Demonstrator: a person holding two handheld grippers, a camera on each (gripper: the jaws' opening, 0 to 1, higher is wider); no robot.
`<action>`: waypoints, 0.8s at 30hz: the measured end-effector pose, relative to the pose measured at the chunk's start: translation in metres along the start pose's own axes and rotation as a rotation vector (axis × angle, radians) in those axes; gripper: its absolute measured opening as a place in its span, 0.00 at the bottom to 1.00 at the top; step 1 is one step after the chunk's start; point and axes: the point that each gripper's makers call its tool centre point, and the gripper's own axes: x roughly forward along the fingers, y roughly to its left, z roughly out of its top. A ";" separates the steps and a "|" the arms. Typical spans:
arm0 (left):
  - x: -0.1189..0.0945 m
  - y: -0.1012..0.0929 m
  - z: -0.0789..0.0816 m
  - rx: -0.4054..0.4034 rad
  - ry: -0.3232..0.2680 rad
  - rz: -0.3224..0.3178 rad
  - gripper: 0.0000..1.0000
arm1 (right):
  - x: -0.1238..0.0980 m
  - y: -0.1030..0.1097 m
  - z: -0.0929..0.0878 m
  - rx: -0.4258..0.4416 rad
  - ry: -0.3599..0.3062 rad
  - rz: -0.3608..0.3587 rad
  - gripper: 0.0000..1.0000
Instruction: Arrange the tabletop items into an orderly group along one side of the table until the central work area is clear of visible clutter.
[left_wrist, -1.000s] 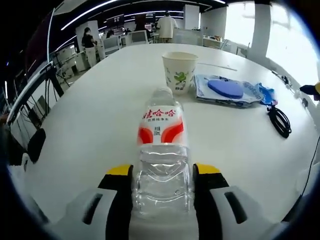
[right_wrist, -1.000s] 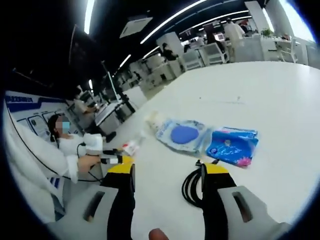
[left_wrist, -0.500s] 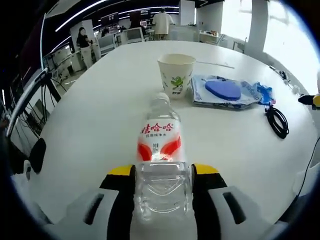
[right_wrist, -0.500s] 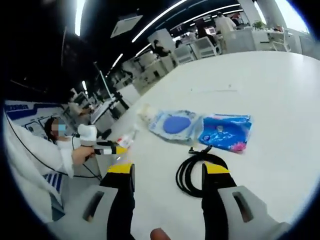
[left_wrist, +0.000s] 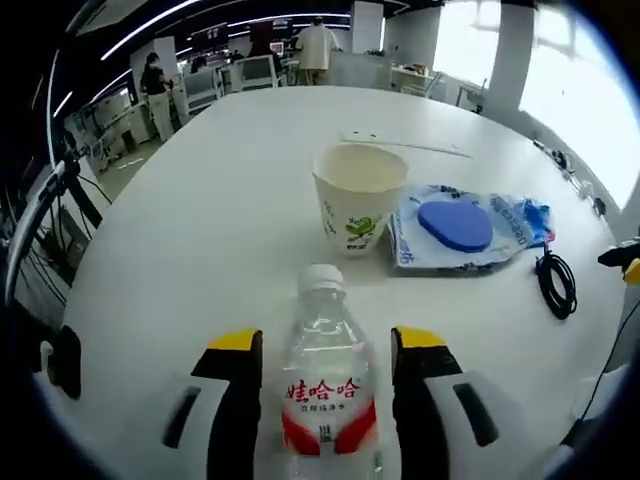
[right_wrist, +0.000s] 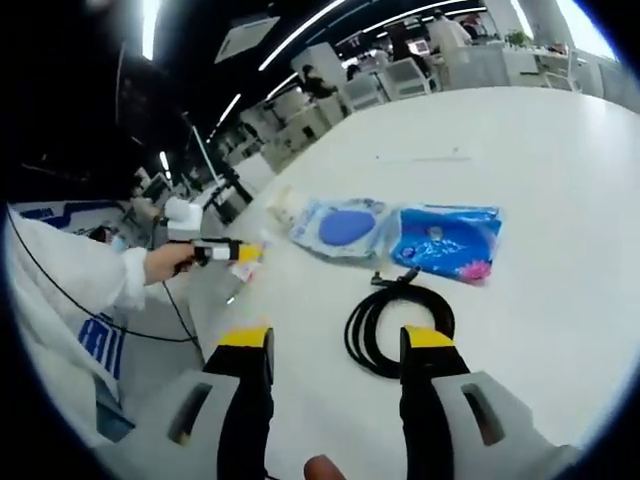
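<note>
A clear water bottle (left_wrist: 324, 400) with a red and white label and a white cap sits between the jaws of my left gripper (left_wrist: 325, 345), which is shut on it. Beyond its cap stands a paper cup (left_wrist: 360, 195). To the cup's right lie a blue pad in a plastic bag (left_wrist: 455, 225), a blue packet (left_wrist: 527, 213) and a coiled black cable (left_wrist: 557, 283). My right gripper (right_wrist: 335, 340) is open just above the table. The black cable (right_wrist: 395, 320) lies just ahead of its fingertips. The pad bag (right_wrist: 340, 225) and blue packet (right_wrist: 445, 245) lie past it.
The white table (left_wrist: 200, 230) is large, with bare surface to the left of the cup. In the right gripper view a person's hand (right_wrist: 165, 262) holds the left gripper with the bottle (right_wrist: 243, 272) near the table's left edge. Desks and people stand in the background.
The bottle now sits deeper between the left jaws, with its cap nearer the camera and the cup closer. The right gripper has moved closer to the cable coil.
</note>
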 end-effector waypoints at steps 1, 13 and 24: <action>0.002 0.000 0.002 0.004 0.006 -0.004 0.49 | -0.001 -0.001 -0.001 0.003 0.000 -0.003 0.48; 0.029 0.001 0.008 -0.072 0.079 -0.028 0.29 | -0.004 -0.012 -0.017 0.080 -0.011 -0.036 0.47; 0.027 -0.007 0.008 -0.093 0.105 -0.038 0.23 | -0.007 -0.015 -0.021 0.109 -0.020 -0.048 0.46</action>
